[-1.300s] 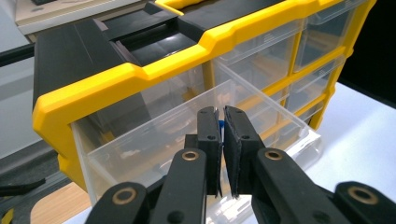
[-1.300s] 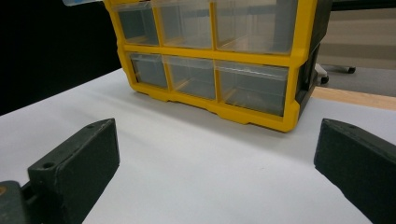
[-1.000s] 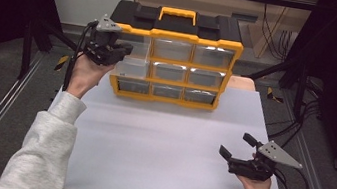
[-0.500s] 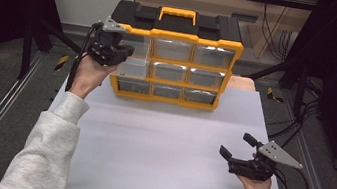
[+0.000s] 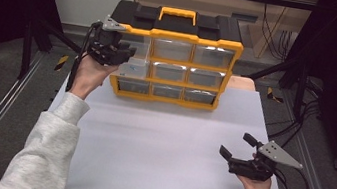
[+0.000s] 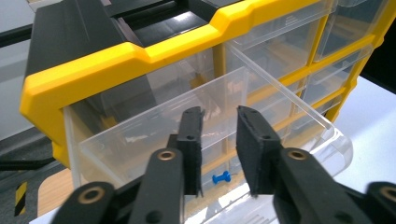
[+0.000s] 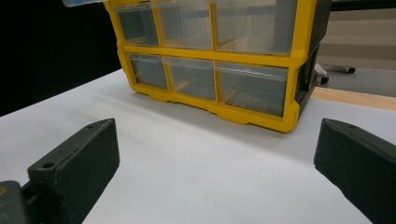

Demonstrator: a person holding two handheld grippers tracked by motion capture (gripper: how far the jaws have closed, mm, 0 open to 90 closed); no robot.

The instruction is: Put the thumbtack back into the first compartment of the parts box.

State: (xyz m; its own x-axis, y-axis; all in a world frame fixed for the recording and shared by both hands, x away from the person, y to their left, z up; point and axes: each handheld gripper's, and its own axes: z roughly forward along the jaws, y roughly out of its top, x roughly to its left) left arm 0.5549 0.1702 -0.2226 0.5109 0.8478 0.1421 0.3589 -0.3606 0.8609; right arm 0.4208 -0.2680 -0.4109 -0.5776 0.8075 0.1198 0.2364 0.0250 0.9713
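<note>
At the upper left of the high view, the left gripper hangs over a clear drawer pulled out of the yellow organizer, its jaws just opening with a small gap, nothing clamped, a blue pushpin lying in the drawer below, while the right gripper rests wide open and empty at lower right.

Pulled-out drawer cut off at the frame's bottom edge, small blue item inside partly hidden behind the left tool, organizer top cropped in the right gripper view.
</note>
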